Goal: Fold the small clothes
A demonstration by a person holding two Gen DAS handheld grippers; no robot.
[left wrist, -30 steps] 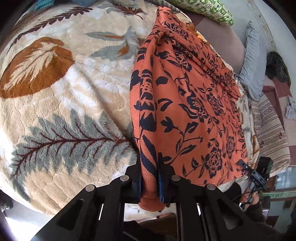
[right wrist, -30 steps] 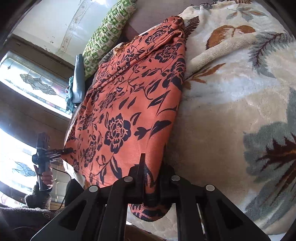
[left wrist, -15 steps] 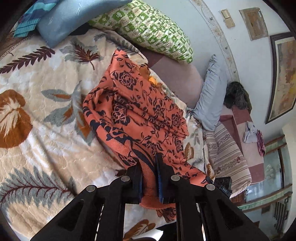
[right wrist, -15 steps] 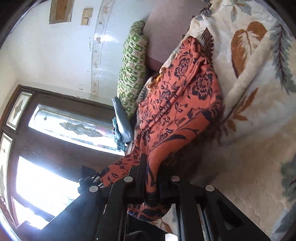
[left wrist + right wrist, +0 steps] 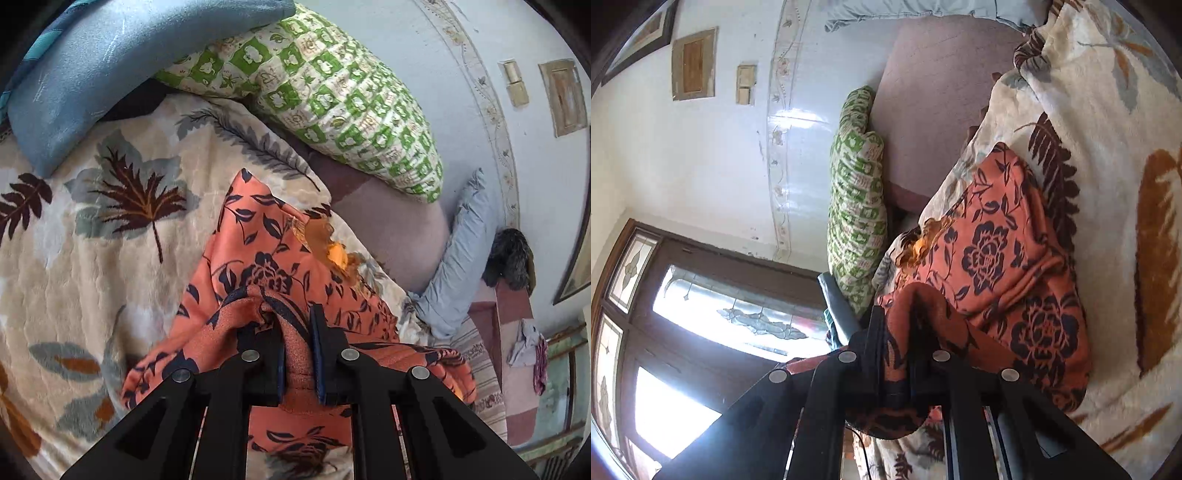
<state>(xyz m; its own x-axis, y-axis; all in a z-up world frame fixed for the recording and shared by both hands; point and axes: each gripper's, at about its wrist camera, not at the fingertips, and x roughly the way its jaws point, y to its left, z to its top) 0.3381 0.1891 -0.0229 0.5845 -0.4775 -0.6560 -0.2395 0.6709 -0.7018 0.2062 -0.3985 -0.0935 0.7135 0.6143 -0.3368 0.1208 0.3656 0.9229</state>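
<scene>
Ahead of both tongs the leaf-print blanket [image 5: 92,258] covers the bed, and the orange floral garment [image 5: 266,258] lies on it, its near end lifted and doubled toward the far end. To fold well, carry both corners level and land edge on edge. The left tongs [image 5: 297,354] and right tongs [image 5: 897,354] are each nearly closed, pinching a garment corner.

The bed is viewed close up from behind each gripper's fingers, facing the headboard end. Shared by both views are the orange floral garment [image 5: 258,243] [image 5: 1004,258] and the green pillow [image 5: 332,99] [image 5: 857,206].
</scene>
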